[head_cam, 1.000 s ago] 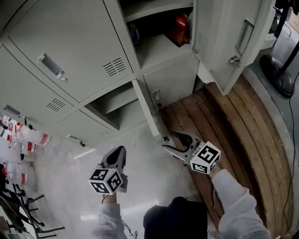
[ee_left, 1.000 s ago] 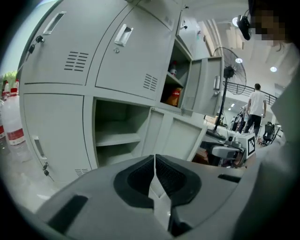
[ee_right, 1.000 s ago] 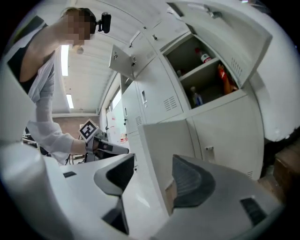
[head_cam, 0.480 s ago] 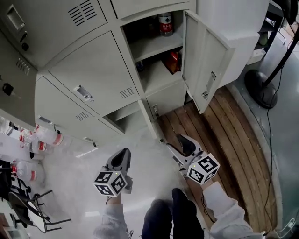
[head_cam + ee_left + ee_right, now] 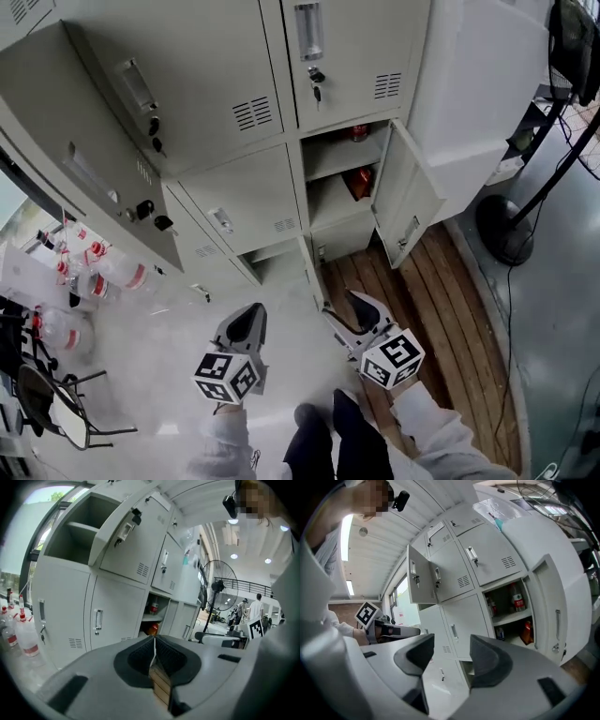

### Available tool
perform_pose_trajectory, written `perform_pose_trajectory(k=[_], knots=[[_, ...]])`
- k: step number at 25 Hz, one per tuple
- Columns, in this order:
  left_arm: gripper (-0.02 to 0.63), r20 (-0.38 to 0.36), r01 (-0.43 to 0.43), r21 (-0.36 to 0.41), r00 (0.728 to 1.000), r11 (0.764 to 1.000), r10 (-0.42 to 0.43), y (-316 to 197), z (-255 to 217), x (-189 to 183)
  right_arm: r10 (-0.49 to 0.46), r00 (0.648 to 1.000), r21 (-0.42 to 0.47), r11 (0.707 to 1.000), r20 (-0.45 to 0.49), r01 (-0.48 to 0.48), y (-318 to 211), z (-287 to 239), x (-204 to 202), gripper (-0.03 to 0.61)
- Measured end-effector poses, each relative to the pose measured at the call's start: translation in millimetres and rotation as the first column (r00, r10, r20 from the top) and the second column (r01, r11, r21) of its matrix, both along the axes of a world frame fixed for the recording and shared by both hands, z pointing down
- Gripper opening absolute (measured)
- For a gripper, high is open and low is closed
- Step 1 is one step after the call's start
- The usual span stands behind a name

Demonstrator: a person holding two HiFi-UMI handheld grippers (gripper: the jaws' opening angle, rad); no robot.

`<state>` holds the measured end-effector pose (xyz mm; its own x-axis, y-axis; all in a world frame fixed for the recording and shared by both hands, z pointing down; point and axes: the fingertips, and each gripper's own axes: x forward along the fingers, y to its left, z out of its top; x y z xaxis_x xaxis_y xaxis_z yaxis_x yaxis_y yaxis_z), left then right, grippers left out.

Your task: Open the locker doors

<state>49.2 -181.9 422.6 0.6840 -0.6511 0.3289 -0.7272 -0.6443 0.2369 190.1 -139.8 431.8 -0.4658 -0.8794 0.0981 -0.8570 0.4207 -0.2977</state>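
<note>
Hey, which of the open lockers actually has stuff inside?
The right-hand locker with its door swung out rightward: a bottle and a red packet sit on its shelves. The upper-left locker and low compartment look empty.

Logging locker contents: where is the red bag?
Head view, right of centre: the red bag sits on the open locker's lower shelf, below a bottle, left of the swung-out door.
</note>
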Motion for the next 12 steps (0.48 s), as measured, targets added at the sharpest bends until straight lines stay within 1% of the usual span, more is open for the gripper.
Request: perform_pose_trajectory(k=[4,6,8,10,12], knots=[[0.015,0.032,-0.010,0.021,0.999,1.000,0.009,16.6,-43.2,-4.1,0.009,1.000,0.018,1.000,-0.006,-0.009,3.7,-48.7,-10.9,0.236],[0.016,0.053,-0.011,0.033,0.999,0.999,0.009,26.4,-59.9,-7.9,0.001,1.000,0.018,1.000,-0.015,-0.001,8.7,-66.8,-15.4,0.236],[0.016,0.072,-0.003,0.045,0.997,0.999,-0.001,31.9,-74.2,-13.2,0.000,1.000,0.011,1.000,-0.003,0.000,11.1,-81.7,-16.7,0.236],[0.015,0.069,0.019,0.051,0.997,0.999,-0.023,36.3,-87.2,-18.7,0.000,1.000,-0.003,1.000,0.015,0.000,13.4,-92.9,-17.2,0.236],[0.016,0.040,0.049,0.038,0.998,0.998,-0.051,47.2,-97.7,-27.0,-0.009,1.000,-0.026,1.000,0.024,0.010,22.6,-99.9,-21.6,0.236]])
